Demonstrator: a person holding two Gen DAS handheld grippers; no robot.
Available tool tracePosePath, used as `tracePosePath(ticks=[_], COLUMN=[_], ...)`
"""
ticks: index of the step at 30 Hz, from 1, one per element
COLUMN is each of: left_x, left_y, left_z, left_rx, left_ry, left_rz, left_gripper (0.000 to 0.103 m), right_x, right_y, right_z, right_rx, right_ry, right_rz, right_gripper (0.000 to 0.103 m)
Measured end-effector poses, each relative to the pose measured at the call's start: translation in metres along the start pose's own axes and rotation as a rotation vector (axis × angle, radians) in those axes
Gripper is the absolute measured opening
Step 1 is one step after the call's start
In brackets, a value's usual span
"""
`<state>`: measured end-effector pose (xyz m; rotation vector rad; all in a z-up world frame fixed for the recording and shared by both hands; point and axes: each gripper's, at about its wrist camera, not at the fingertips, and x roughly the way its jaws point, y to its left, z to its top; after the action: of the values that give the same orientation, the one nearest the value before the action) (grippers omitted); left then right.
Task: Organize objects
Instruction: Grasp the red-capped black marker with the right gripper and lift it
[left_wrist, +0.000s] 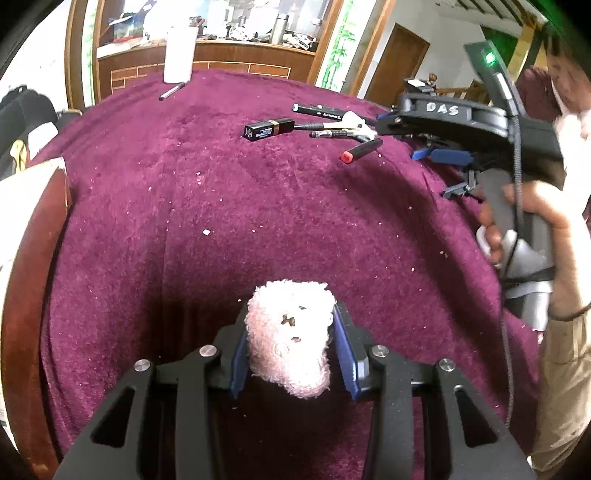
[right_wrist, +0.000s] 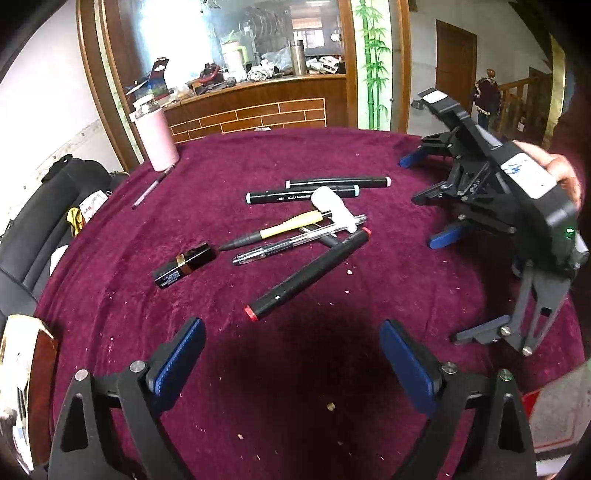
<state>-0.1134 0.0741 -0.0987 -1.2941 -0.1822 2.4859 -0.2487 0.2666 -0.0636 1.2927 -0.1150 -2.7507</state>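
**A:** Status: the left hand-held gripper (left_wrist: 291, 314) is clamped on a pale pink plush piece (left_wrist: 290, 339), with the blue pads pressed into both sides. It's held over the maroon table (left_wrist: 166, 184), on the near side. I can't tell whether it touches the cloth.

**B:** And the right?

**A:** The right hand-held gripper (right_wrist: 291, 325) has its jaws wide apart with nothing between them. It's pitched down at the pen pile. The nearest item is the red-capped marker (right_wrist: 306, 273), lying diagonally just ahead of the fingertips.

**B:** I'd guess that's the pick. How do we do it cleanly?

**A:** Roll the wrist so the pads (right_wrist: 181, 354) sit across the barrel, not along it. Grip low, near the red-capped end. That end lies free on the cloth.

**B:** And the far end?

**A:** It's tangled. It runs up against the clear gel pen (right_wrist: 280, 249) and the white piece (right_wrist: 332, 206), and the yellow-grip pen (right_wrist: 273, 230) is just beyond them. Lift straight up before pulling back, or the pile will probably drag with it.

**B:** Is the cloth a problem?

**A:** It's pile fabric, so the barrel likely sits slightly sunk into it. Take the fingertips right down to the cloth before closing, since a round barrel can squirt out of a high pinch.

**B:** What else is on the table?

**A:** A lipstick (right_wrist: 184, 266) left of the pile, two black markers (right_wrist: 303, 195) behind it, and a pink bottle (right_wrist: 157, 142) at the far edge. All of them are out of the way.
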Motion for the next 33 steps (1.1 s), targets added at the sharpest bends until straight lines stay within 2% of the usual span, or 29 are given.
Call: tracePosePath(ticks=[4,7,10,13,15,16,18,21,23,26,29,33], left_x=[0.000,-0.001,-0.001,-0.001,-0.001,0.000,-0.001,0.000,-0.001,-0.001,0.000,0.000], left_y=[0.000,0.002,0.003,0.004,0.004,0.005,0.005,0.005,0.004,0.003,0.000,-0.005], left_z=[0.000,-0.001,-0.001,0.000,0.000,0.000,0.000,0.000,0.000,0.000,-0.001,-0.002], left_rx=[-0.008,-0.019,-0.020,-0.023,-0.026,-0.027,-0.025,-0.023,-0.025,-0.018,-0.003,0.017], left_ry=[-0.002,-0.004,-0.005,-0.004,-0.005,-0.005,-0.004,-0.004,-0.004,-0.003,0.000,0.003], left_rz=[-0.009,-0.024,-0.025,-0.029,-0.032,-0.033,-0.031,-0.029,-0.031,-0.022,-0.005,0.020], left_gripper=[0.039,0.039,0.039,0.039,0.039,0.039,0.039,0.039,0.039,0.039,0.039,0.039], right_x=[0.028,0.051,0.072,0.091,0.097,0.097,0.096,0.091,0.086,0.075,0.064,0.045], right_y=[-0.004,-0.007,-0.003,0.001,0.002,0.002,0.001,-0.006,-0.012,-0.019,-0.021,-0.014], right_z=[0.013,0.024,0.033,0.038,0.038,0.037,0.035,0.030,0.025,0.016,0.004,-0.015], right_rx=[0.070,0.120,0.130,0.122,0.105,0.101,0.087,0.075,0.071,0.059,0.025,-0.027], right_ry=[0.060,0.109,0.144,0.181,0.169,0.162,0.154,0.144,0.145,0.145,0.143,0.170], right_rz=[0.040,0.032,-0.016,-0.098,-0.158,-0.161,-0.157,-0.138,-0.127,-0.097,-0.068,0.002], right_gripper=[0.088,0.078,0.075,0.066,0.065,0.064,0.061,0.045,0.030,0.021,0.015,0.015])
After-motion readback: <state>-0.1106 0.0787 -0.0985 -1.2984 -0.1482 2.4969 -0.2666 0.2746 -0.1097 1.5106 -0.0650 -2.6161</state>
